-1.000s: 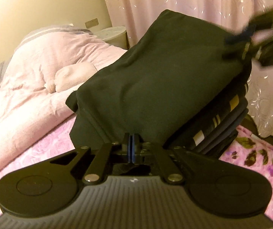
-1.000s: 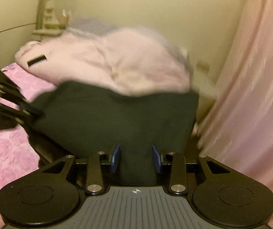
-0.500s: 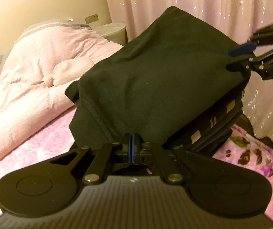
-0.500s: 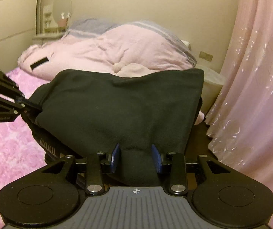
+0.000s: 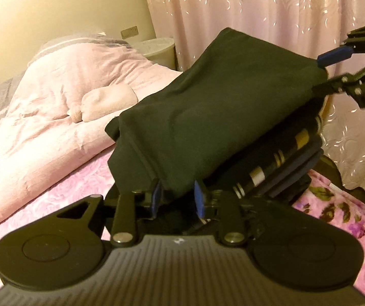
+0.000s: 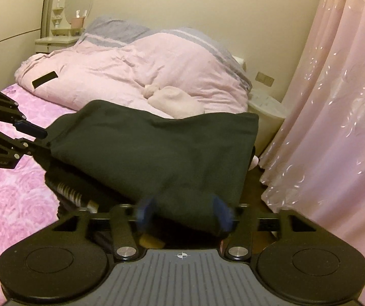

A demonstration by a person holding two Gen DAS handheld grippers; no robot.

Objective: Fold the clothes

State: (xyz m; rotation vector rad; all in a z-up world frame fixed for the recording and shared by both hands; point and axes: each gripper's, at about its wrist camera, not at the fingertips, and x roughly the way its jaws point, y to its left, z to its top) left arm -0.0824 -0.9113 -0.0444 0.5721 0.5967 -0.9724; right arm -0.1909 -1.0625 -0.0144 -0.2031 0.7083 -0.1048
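Note:
A folded black garment (image 5: 220,117) lies on top of a stack of folded clothes (image 5: 279,158), one of them dark with pale stripes. My left gripper (image 5: 178,199) is at the garment's near corner. Its jaws are opening, and the cloth sits loosely between the blue pads (image 5: 199,201). In the right wrist view the same garment (image 6: 157,148) fills the middle. My right gripper (image 6: 183,211) is at its near edge, jaws opening wide, with the hem between the blurred pads and not pressed. Each gripper also shows in the other's view: the right gripper (image 5: 322,72) and the left gripper (image 6: 43,139).
The stack sits on a pink floral bedsheet (image 5: 67,191). A bunched pink duvet (image 6: 131,76) lies behind it. A pink curtain (image 6: 335,102) hangs along the right side. A white round bedside table (image 5: 159,48) stands in the corner, and a dressing table with a mirror (image 6: 62,33) at the far left.
The left jaws, shut on the garment's corner before, have parted. The right jaws have widened a good deal. Both grippers have drawn back a little from the stack.

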